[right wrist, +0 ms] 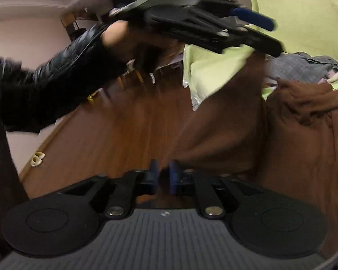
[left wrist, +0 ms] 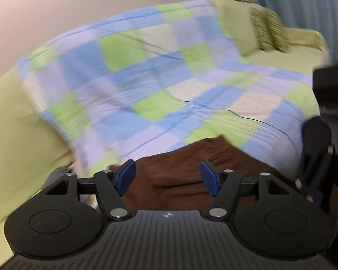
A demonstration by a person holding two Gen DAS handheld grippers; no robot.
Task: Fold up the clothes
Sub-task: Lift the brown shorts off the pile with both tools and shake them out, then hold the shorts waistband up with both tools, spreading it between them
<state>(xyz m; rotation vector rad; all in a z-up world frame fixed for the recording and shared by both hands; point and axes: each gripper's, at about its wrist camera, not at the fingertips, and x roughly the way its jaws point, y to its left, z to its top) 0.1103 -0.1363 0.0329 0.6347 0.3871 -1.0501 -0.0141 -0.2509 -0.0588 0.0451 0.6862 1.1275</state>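
Brown garment (left wrist: 187, 175) lies under the left gripper (left wrist: 168, 177), its fingers spread; the right gripper (right wrist: 163, 175) stands slightly parted, grasping nothing.

Both wrist views look down close over the bed; they share the brown garment (left wrist: 187, 157).

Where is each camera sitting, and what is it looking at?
Left wrist: sits behind the left tool, open above the brown cloth garment, facing a blue, green and lilac checked quilt; the right tool's body shows at the right edge.
Right wrist: sits behind the right tool, facing the wooden floor; the left tool and a black sleeve show.
Shared: the garment, both tools.
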